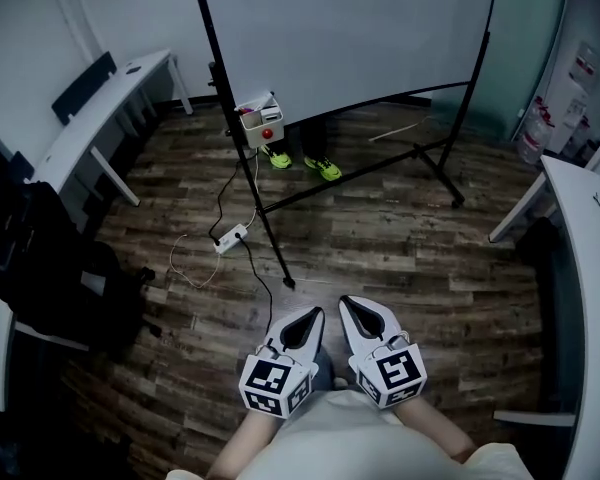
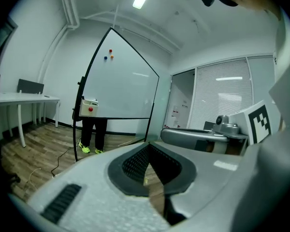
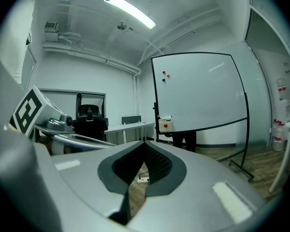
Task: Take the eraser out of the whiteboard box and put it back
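The whiteboard box (image 1: 258, 118), white with a red spot on its front, hangs on the left post of the whiteboard (image 1: 360, 28) across the room. It also shows small in the left gripper view as the box (image 2: 89, 108) and in the right gripper view as the box (image 3: 165, 124). I cannot make out the eraser in it from here. My left gripper (image 1: 306, 320) and right gripper (image 1: 352, 310) are held side by side low in front of the person's body, far from the board. Both are shut with nothing between the jaws.
A person in yellow-green shoes (image 1: 302, 161) stands behind the whiteboard. A power strip (image 1: 230, 238) and cables lie on the wood floor by the stand's foot (image 1: 288, 283). White desks (image 1: 100, 103) run along the left and right walls. A dark chair (image 1: 40, 258) is at left.
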`<state>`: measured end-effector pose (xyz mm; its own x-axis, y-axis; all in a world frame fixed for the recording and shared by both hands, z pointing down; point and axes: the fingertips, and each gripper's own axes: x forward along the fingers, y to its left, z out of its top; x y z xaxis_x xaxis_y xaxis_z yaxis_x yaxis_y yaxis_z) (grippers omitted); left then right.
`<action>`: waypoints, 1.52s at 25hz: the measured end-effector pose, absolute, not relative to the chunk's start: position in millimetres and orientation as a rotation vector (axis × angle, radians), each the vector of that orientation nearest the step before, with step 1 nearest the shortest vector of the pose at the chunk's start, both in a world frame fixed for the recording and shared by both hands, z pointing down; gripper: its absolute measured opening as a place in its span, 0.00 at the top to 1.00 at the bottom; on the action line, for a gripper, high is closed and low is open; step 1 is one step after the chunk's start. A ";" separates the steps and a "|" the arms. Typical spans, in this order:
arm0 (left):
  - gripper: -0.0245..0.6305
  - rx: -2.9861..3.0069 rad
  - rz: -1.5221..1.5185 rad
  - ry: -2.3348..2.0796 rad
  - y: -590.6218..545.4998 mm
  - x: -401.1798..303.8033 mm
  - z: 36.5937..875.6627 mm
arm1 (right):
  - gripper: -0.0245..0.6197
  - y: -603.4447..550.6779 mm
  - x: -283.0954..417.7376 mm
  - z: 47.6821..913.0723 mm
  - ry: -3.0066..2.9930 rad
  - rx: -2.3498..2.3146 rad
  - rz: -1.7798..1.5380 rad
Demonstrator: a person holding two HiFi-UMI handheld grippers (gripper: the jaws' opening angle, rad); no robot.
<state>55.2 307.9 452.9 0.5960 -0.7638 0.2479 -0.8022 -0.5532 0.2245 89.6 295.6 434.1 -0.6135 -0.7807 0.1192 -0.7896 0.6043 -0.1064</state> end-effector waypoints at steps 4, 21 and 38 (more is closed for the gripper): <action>0.96 2.492 0.144 -1.286 292.1 46.9 450.3 | 0.95 281.4 85.9 431.2 -2.769 1.341 0.229; 0.96 2.487 0.141 -1.348 181.9 25.2 441.7 | 0.95 182.2 74.2 424.7 -2.764 1.304 0.228; 0.96 2.502 0.171 -1.353 87.9 -17.1 429.1 | 0.95 90.6 26.4 409.6 -2.772 1.286 0.196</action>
<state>-17.1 87.9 429.1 0.5515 -0.7990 0.2399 -0.8335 -0.5163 0.1965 26.4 90.6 409.6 -0.6446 -0.7541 0.1257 -0.7643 0.6397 -0.0820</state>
